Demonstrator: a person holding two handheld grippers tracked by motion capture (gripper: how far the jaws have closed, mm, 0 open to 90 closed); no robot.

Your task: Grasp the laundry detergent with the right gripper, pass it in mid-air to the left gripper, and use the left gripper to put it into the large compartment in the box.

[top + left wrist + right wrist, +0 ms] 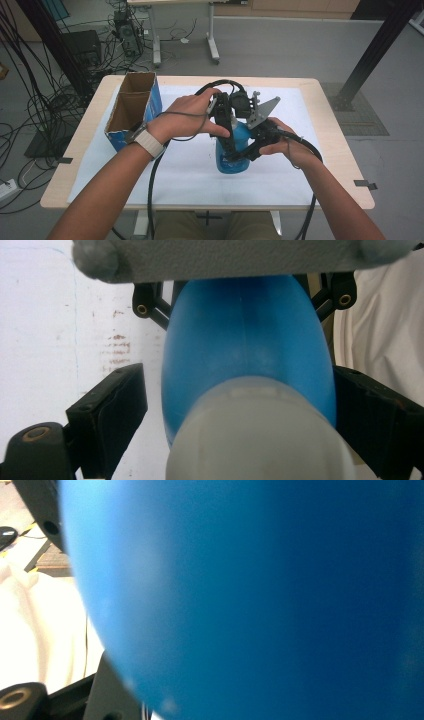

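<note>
Blue bottle (pixel 234 150) stands at frame centre on the white surface (pixel 190 175), pinched by the right gripper (pixel 250 147); the left gripper (pixel 226 137), jaws spread around its body, should close squarely without tipping it.

1. The left gripper (pixel 229 136) is built of black parts, and a thick black cable (pixel 152 190) trails from it.
2. In the left gripper view its jaws are flat black blocks with squared ends, and a brass-coloured screw (pixel 35 433) sits in the linkage at the lower left.
3. The right gripper (pixel 250 145) is black too, with a grey three-cornered plate (pixel 260 111) on top, pierced with small holes.
4. A second thick black cable (pixel 311 165) runs from the right gripper.
5. The person wears a pale band (pixel 149 142) on the left wrist, bare forearms, and khaki trousers (pixel 215 226).
</note>
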